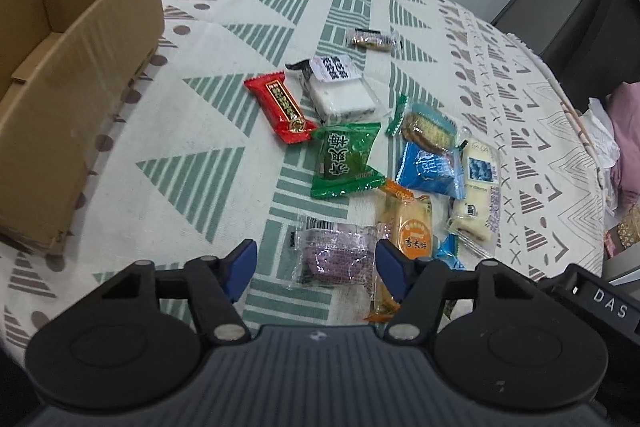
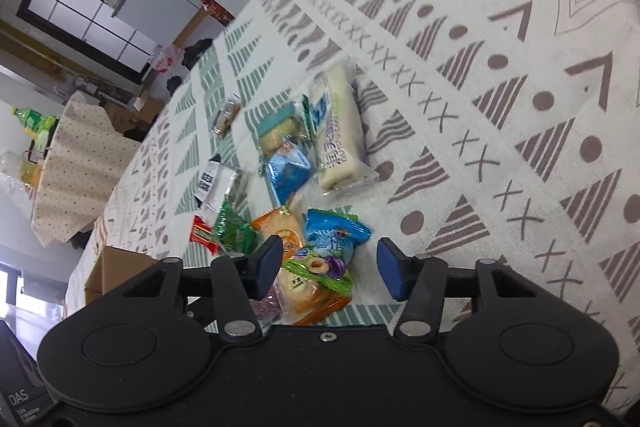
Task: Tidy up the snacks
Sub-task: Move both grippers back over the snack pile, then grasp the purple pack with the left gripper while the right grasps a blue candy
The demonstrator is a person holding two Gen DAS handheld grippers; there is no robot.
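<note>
The left tongs [image 1: 316, 267] point steeply down at the near end of the snack pile, their blue pads part-way apart and straddling a clear packet with a purple filling [image 1: 336, 255]; the packet lies directly ahead of them and between the two pads, its long axis running across the gap rather than along it, and neither pad appears to press on the wrapper. Just beside it, toward the left tongs' right pad, lies an orange packet [image 1: 408, 227], partly tucked under that pad's edge.

The right tongs [image 2: 328, 267] stand at a middling width with nothing clamped; between their pads sits a green-edged packet printed with fruit [image 2: 320, 273], with a crinkled blue packet [image 2: 332, 231] just beyond it; whether the left pad already brushes the fruit packet is hard to judge, since the fisheye crowds the pile there.

All the snacks lie in one loose cluster on the patterned cloth of the surface [image 1: 200, 155]; the open cardboard box [image 1: 68, 75] stands well apart, off to the left in the left wrist view, and only its corner shows at the lower left of the right wrist view. The left hand is therefore judged the nearer to the box; its coming move likely turns on closing across the purple packet's width, then carrying it leftward.
</note>
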